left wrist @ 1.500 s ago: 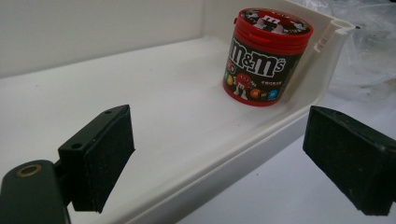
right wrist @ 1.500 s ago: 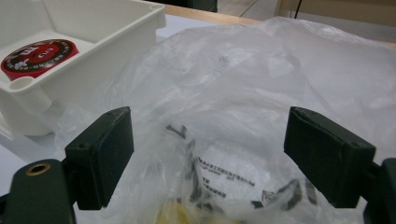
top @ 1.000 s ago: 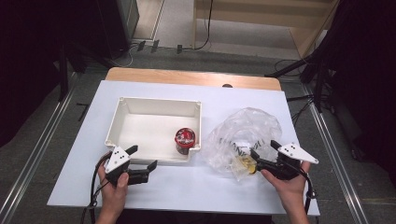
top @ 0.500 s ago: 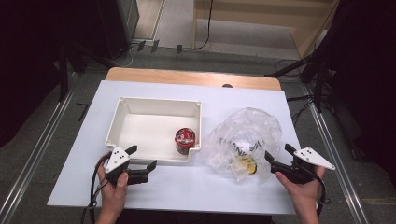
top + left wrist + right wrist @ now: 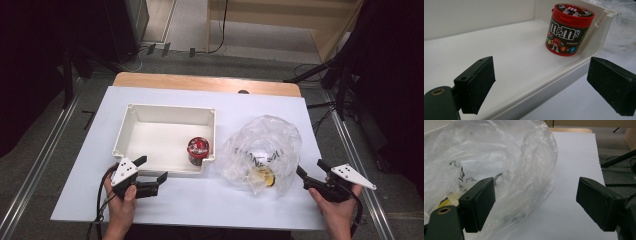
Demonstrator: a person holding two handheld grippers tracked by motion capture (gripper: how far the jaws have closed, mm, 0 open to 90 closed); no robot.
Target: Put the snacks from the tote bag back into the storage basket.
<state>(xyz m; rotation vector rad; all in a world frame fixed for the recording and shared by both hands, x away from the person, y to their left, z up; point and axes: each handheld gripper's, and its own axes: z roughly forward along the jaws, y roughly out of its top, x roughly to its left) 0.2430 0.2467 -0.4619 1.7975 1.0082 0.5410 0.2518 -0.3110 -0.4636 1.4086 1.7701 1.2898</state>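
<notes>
A red-lidded M&M's tub (image 5: 198, 150) (image 5: 568, 28) stands upright in the near right corner of a white tray (image 5: 134, 115) (image 5: 499, 60). To the tray's right lies a crumpled clear plastic bag (image 5: 262, 150) (image 5: 499, 162) with a yellow item (image 5: 262, 177) and printed packaging inside. My left gripper (image 5: 151, 169) (image 5: 549, 85) is open at the tray's front wall, which runs between its jaws. My right gripper (image 5: 311, 171) (image 5: 535, 205) is open just right of the bag, holding nothing.
The white table top (image 5: 165, 200) ends close behind both hands. A wooden board (image 5: 205, 83) runs along the far edge. Bare table (image 5: 579, 157) lies to the right of the bag, with cables and stands on the floor beyond.
My right gripper has drawn back to the right, away from the plastic bag, and now stands off its edge. The left gripper has stayed in place.
</notes>
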